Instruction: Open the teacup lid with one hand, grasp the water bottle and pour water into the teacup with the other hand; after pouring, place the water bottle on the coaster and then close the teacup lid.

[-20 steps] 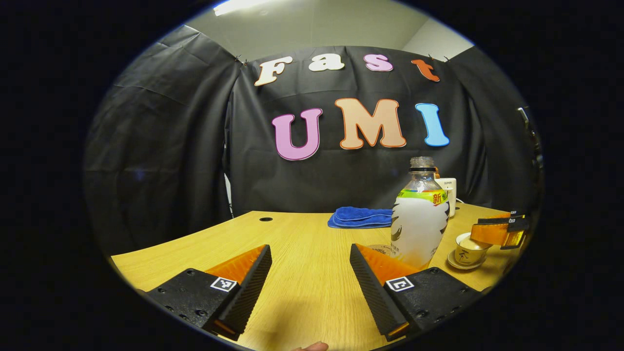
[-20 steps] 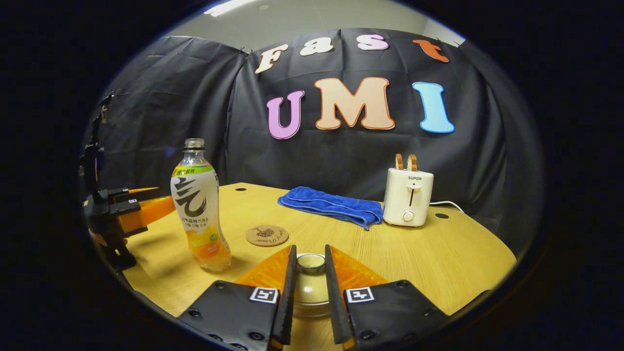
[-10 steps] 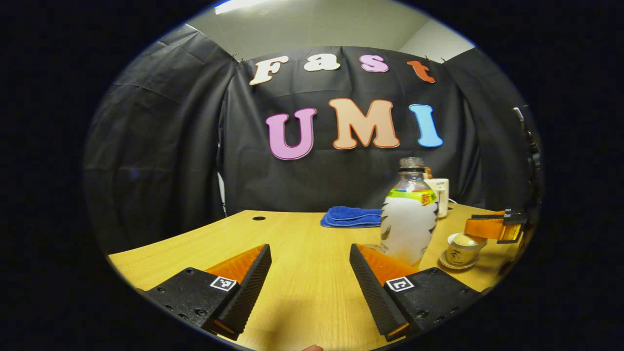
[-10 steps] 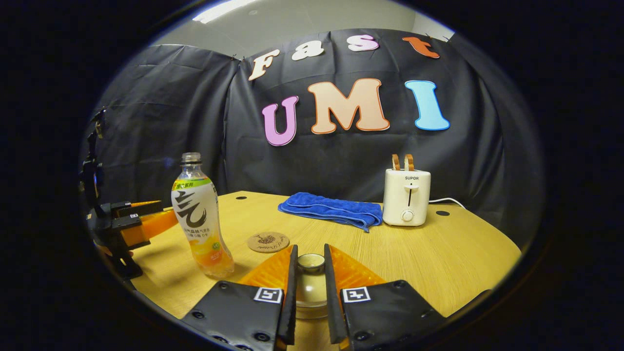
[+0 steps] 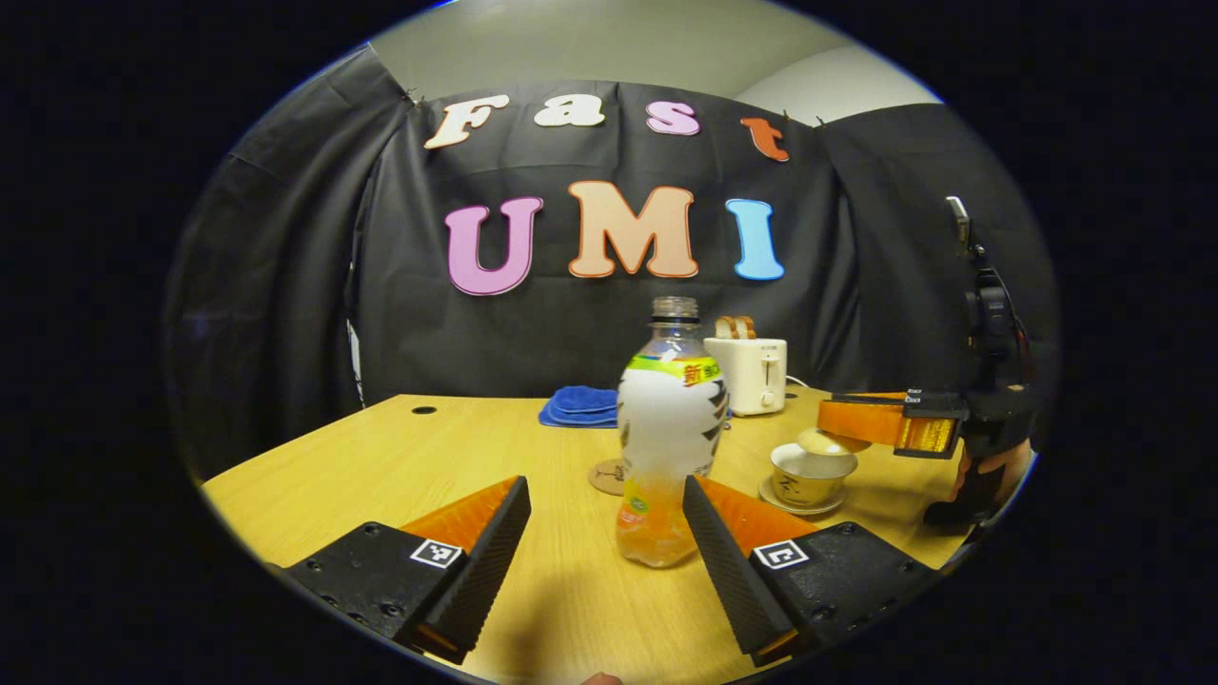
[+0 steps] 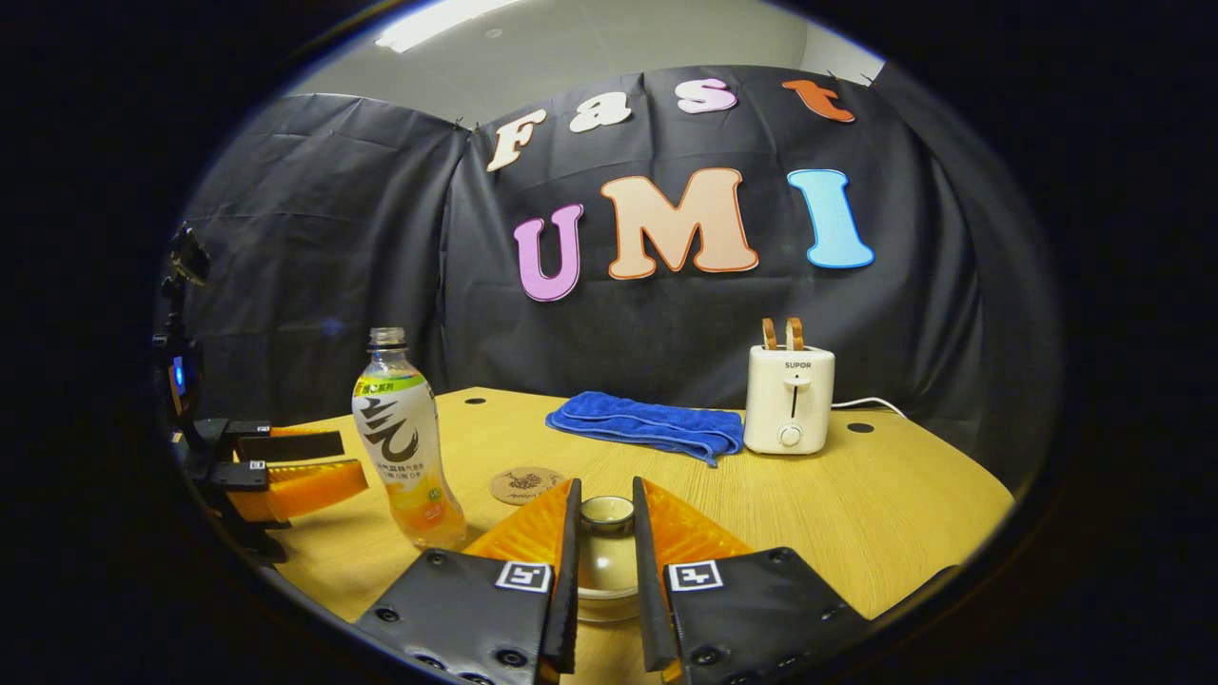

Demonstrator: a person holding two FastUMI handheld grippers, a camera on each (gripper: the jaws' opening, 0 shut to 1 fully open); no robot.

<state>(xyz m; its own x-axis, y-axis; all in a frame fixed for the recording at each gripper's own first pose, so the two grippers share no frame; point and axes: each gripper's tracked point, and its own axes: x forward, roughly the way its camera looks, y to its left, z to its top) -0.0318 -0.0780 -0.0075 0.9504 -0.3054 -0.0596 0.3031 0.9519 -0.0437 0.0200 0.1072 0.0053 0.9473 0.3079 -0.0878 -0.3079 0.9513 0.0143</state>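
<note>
In the left gripper view, the left gripper (image 5: 604,518) hovers low over a wooden table (image 5: 381,466) with its two black fingers spread wide apart, holding nothing. A water bottle (image 5: 669,433) stands upright just ahead, between the fingertips and nearer the right one, not touched by either. Behind the bottle's base lies a round coaster (image 5: 606,475). To the right, an open teacup (image 5: 812,473) sits on its saucer, and the right gripper (image 5: 861,428) holds the teacup lid (image 5: 830,441) raised just above it.

In the right gripper view, the right gripper's fingers (image 6: 569,571) are closed on the pale lid, which sits pinched between them. The bottle stands to the left, the coaster just beside it.
</note>
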